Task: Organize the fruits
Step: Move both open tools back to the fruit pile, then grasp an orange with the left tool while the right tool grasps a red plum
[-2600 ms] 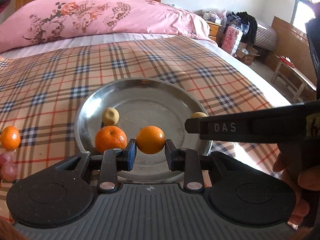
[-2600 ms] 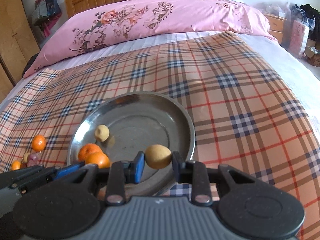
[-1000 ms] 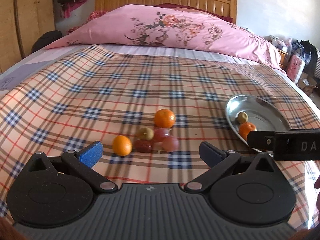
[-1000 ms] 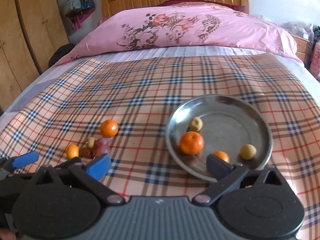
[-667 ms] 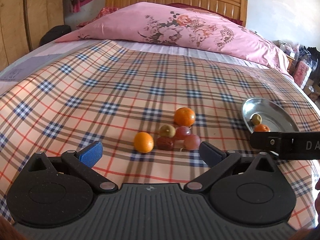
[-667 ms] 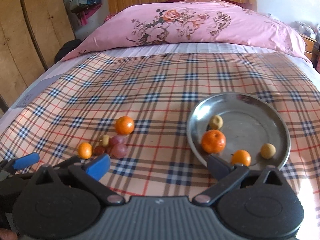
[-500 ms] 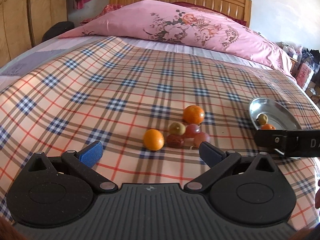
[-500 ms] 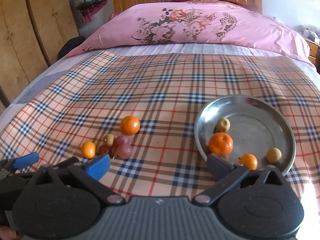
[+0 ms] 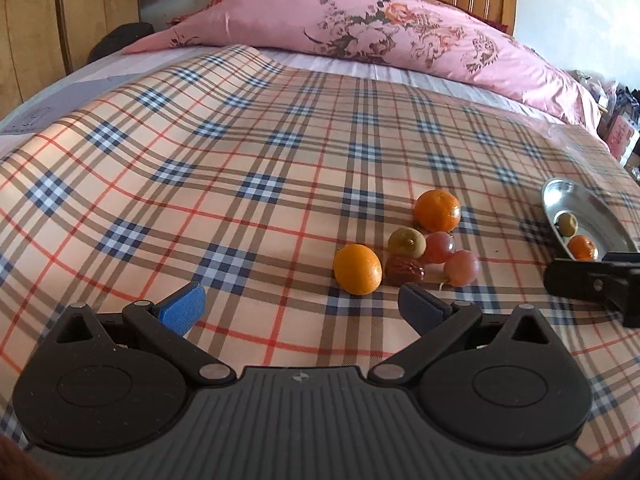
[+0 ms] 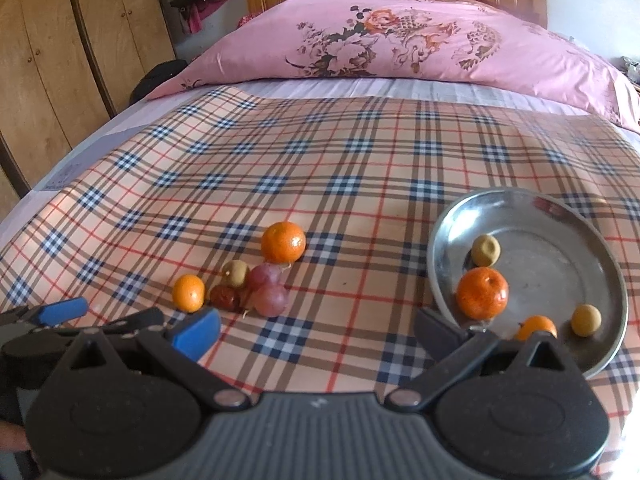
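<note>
Fruits [image 9: 406, 256] clustered on plaid cloth [image 9: 240, 168]; four, seemingly, in plate [image 10: 600, 240]; both grippers spread, empty.

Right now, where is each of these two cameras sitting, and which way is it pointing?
Left wrist view: sits on the left gripper, low over the bed, facing the headboard; the loose fruit pile lies just ahead, its own open fingers below, the right gripper's tip at right.
Right wrist view: sits on the right gripper, facing the same way, the plate ahead right; its open fingers show, the left gripper at lower left.
Shared: pile, plate, plaid cloth, pink quilt.
</note>
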Tool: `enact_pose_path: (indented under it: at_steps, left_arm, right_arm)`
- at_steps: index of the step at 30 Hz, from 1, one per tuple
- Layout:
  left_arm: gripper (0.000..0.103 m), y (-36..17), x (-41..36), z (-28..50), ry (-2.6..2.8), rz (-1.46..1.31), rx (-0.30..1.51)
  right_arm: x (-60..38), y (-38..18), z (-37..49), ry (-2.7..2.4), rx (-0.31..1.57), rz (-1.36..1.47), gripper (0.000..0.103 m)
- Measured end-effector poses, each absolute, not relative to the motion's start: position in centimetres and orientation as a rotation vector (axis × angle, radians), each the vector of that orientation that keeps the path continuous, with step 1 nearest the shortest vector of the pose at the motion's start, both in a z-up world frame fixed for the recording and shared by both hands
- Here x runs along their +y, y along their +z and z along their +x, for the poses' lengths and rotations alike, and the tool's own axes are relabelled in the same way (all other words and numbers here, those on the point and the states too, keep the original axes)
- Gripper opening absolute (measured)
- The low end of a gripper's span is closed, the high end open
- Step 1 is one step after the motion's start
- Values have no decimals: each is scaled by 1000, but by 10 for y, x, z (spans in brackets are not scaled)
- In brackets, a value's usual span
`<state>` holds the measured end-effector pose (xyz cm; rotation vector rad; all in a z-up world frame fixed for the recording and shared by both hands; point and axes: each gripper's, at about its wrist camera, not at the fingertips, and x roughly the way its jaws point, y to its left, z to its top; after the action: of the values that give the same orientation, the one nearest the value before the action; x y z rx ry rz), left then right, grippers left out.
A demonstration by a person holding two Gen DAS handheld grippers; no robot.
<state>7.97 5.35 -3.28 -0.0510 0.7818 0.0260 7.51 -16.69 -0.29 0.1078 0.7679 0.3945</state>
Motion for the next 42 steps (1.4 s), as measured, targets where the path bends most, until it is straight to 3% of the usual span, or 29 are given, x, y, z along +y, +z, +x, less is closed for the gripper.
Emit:
enact_pose_path:
  at_steps: [12,15,19,23,26,34,37,39,41,42]
  left_arm:
    - [103,-57,51,109,-8,-66,811]
    - [90,-62,50,112,-25,-63,807]
    - [53,-65,49,115,-41,-49,785]
    - [31,-64,53,114,-47,-59,772]
    - [27,-62,60,111,-49,-82,767]
    - [30,-64,58,108,-55,-62,756]
    - [33,-65,54,109,-52,-50,749]
    - [25,-66,51,107,-54,-40,741]
    - [25,-64,53,106,-66,-59,740]
    - [25,-63,54,105,-69,-65,739]
  right_arm:
    - [-158,-21,88,425,788,77,98]
    - [-154,-26,92,433,797,64,96]
    - [-146,-33,98,456,802,44,92]
    - [-136,-39,106,467,803,26,84]
    - [-130,-42,111,485,799,21,80]
    - [-117,-49,122,503,789,2,66]
    - [-111,-49,121,511,776,-27,52]
    - [-108,-50,119,518,771,-38,38]
    - [-109,-49,119,533,778,-25,26]
    - [-111,-49,119,537,781,-17,26]
